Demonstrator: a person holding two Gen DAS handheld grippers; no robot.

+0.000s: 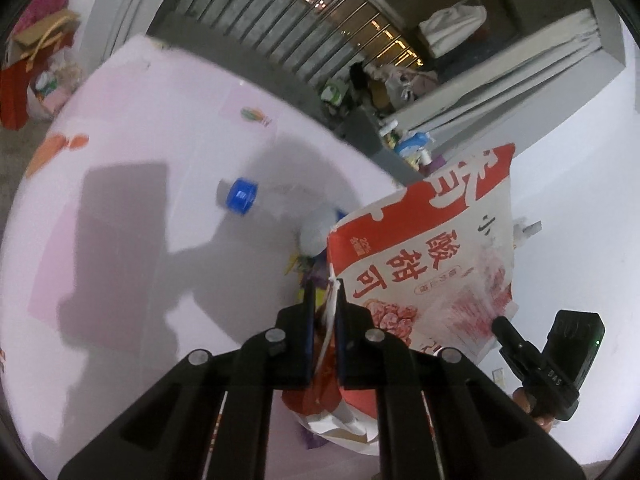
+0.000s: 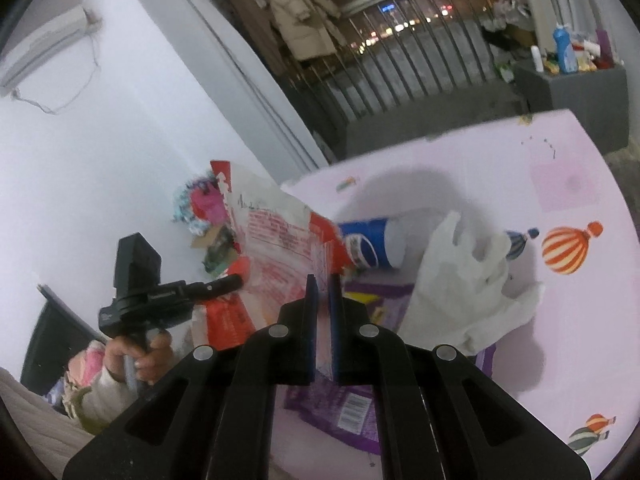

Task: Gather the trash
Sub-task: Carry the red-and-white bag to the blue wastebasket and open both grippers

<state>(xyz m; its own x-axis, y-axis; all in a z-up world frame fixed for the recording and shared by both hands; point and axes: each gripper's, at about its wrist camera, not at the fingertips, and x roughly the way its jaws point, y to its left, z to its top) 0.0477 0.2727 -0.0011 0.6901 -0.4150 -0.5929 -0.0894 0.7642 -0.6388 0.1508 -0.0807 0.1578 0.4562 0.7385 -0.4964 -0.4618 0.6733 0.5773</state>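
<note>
Snack bag (image 1: 432,264): we pinch its edges in left gripper (image 1: 323,300) and right gripper (image 2: 323,284); thin holds may slip, spilling wrappers beneath the bag.

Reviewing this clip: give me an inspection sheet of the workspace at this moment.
Surface: pink mat with balloon prints.
Job's things: red-and-white snack bag, lifted; blue bottle cap; blue-labelled bottle; white plastic bag; purple wrapper.
Clutter: bottles on grey cabinet.
Grippers: left tool shut on the snack bag's edge; right tool shut on the snack bag.
Cables: wire below wall unit.
Surroundings: balcony railing, hanging coat.
</note>
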